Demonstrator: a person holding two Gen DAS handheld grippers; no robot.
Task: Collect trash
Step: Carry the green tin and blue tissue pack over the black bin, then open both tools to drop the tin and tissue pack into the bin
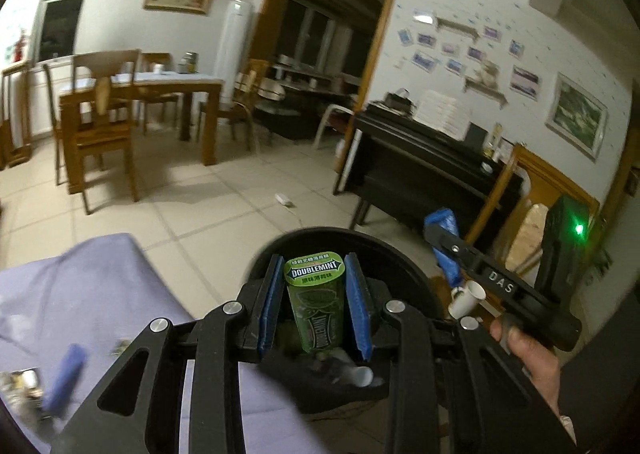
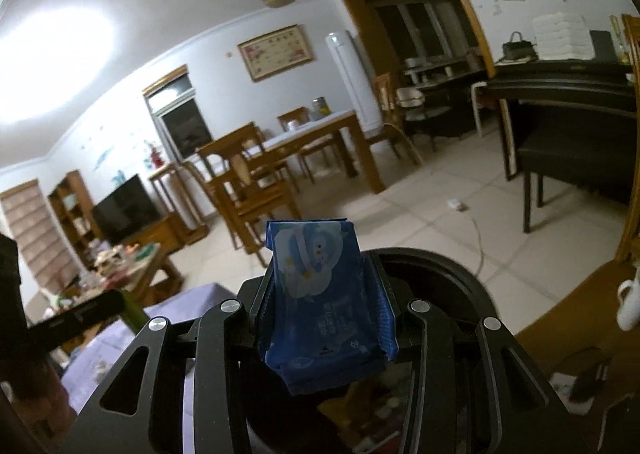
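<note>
Left tool (image 1: pixel 314 302) is gripping a green Doublemint gum bottle with a plastic label (image 1: pixel 316 306) between its blue pads, directly over the round black trash bin (image 1: pixel 404 254). Right tool (image 2: pixel 326 294) is clamping a blue printed tissue packet (image 2: pixel 320 294), also above the bin's near rim (image 2: pixel 448 262). A white crumpled piece (image 1: pixel 362 376) seems to be lying inside the bin already. The purple-covered worktop (image 1: pixel 100 294) is sitting left of the bin, with more blurred litter on it.

Step in hand, judged: drop-off of both items. Next move calls for opening each tool while centred over the bin mouth, so nothing lands on the tiled floor (image 1: pixel 200 213).
</note>
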